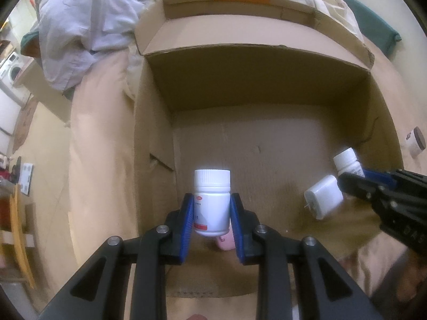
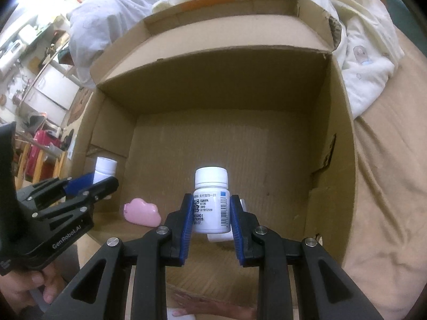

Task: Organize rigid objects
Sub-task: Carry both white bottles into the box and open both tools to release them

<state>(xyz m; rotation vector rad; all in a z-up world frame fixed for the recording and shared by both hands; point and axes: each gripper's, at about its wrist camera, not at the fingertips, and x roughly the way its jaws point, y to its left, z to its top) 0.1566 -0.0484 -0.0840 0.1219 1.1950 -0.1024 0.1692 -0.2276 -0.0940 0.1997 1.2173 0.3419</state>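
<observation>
My left gripper is shut on a white pill bottle with a red label, held upright just above the floor of an open cardboard box. My right gripper is shut on a second white bottle with a barcode label, also upright inside the box. Each wrist view shows the other gripper with its bottle. On the box floor lie a pink shell-shaped object and a white plug adapter.
The box stands on a beige bed sheet, its flaps folded outward. Rumpled white and cream bedding lies behind it. A small brown-lidded jar lies on the sheet right of the box. A hand holds the left gripper's handle.
</observation>
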